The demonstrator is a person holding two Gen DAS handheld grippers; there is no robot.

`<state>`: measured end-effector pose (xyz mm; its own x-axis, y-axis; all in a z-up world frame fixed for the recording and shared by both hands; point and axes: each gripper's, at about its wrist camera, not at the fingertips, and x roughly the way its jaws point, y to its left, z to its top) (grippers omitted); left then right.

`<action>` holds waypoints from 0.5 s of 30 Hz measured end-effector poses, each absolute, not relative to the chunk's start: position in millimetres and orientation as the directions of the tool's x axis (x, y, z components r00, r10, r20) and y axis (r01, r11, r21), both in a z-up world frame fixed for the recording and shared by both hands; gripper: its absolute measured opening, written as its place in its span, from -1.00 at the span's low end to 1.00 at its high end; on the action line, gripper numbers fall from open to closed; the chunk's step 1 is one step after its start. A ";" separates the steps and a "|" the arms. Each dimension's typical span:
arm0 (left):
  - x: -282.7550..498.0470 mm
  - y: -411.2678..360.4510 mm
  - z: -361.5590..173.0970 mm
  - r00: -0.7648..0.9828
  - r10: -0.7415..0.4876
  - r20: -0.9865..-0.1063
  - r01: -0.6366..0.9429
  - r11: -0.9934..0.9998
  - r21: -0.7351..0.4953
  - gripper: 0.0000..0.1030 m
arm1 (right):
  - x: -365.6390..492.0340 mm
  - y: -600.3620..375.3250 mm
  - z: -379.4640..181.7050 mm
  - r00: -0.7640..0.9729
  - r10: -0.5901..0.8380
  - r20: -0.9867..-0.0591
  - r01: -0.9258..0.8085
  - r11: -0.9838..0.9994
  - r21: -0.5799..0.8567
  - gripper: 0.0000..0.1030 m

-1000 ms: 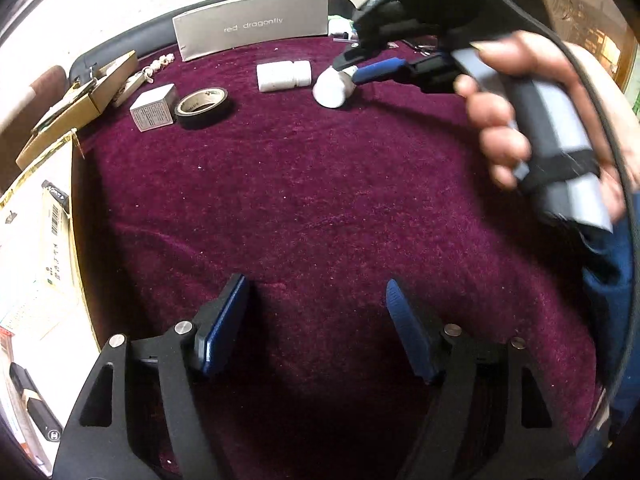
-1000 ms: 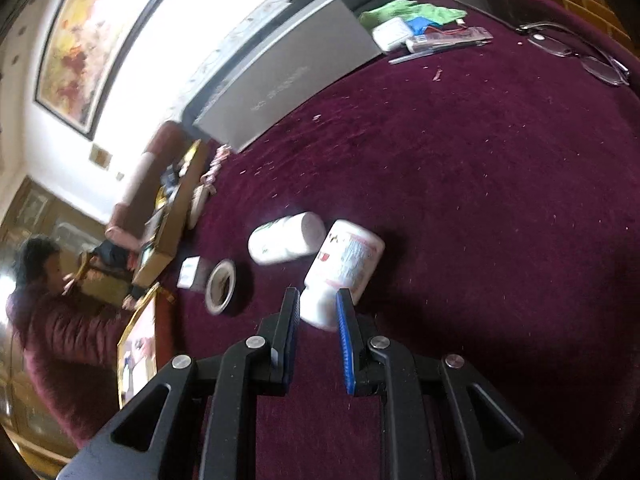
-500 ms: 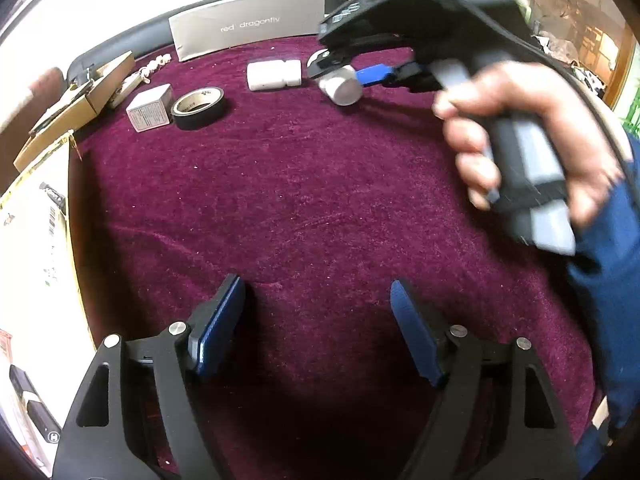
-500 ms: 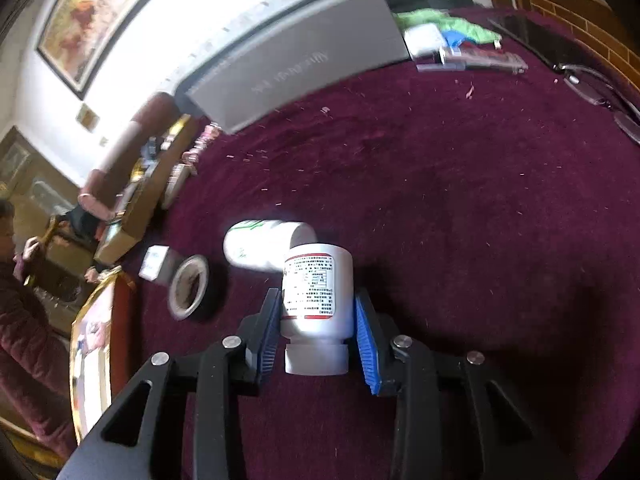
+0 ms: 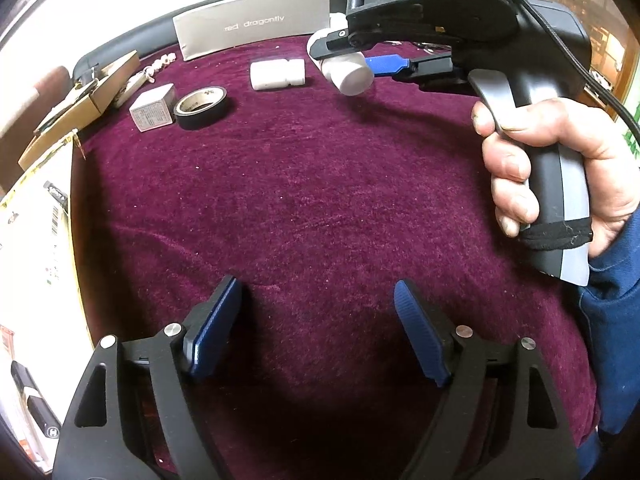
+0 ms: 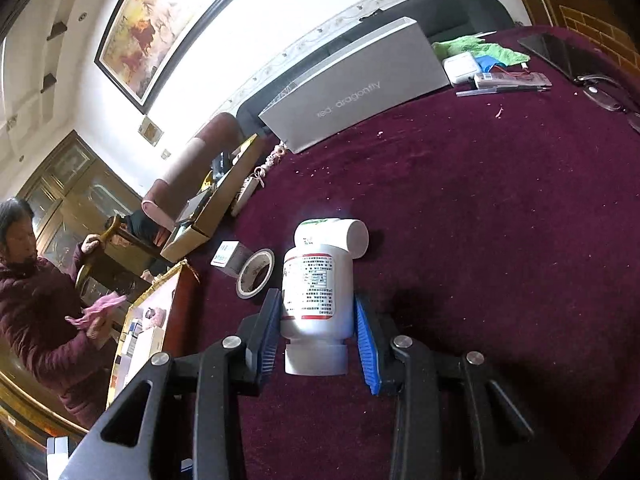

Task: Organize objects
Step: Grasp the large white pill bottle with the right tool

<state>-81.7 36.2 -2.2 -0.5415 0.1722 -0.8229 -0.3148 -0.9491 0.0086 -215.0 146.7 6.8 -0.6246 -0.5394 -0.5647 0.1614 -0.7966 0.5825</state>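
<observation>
My right gripper is shut on a white pill bottle with a red-edged label, its pads pressing both sides and the cap towards the camera. In the left wrist view the same bottle hangs above the maroon cloth in the right gripper, held by a person's hand. A second white bottle lies on its side just behind. My left gripper hovers low over bare cloth near the front edge, its jaws opening with nothing between them.
A tape roll and a small box sit at the back left. A grey shoebox stands along the far edge, cardboard boxes at the left. Glasses, pens and a green cloth lie far right. A person stands beyond the left edge.
The right gripper spread from nearly shut, took the labelled bottle between its pads, rolled level and raised it off the cloth. The left gripper's jaws stand a little wider.
</observation>
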 end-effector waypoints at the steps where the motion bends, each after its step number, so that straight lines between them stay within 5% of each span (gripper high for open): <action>1: -81.8 36.3 -2.4 -0.541 0.173 -0.823 -0.315 -0.949 0.008 0.55 | -214.4 147.5 6.8 -0.624 -0.543 -0.562 0.160 -0.793 0.588 -0.33; 15: -81.5 35.9 -2.8 -0.542 0.171 -0.823 -0.315 -0.949 0.010 0.56 | -211.3 151.4 10.3 -0.633 -0.545 -0.550 0.161 -0.787 0.595 -0.33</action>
<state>-81.5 35.9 -2.8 -0.5422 0.1708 -0.8227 -0.3148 -0.9491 0.0104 -211.3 151.4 10.3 -0.6328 -0.5452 -0.5498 0.1614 -0.7874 0.5950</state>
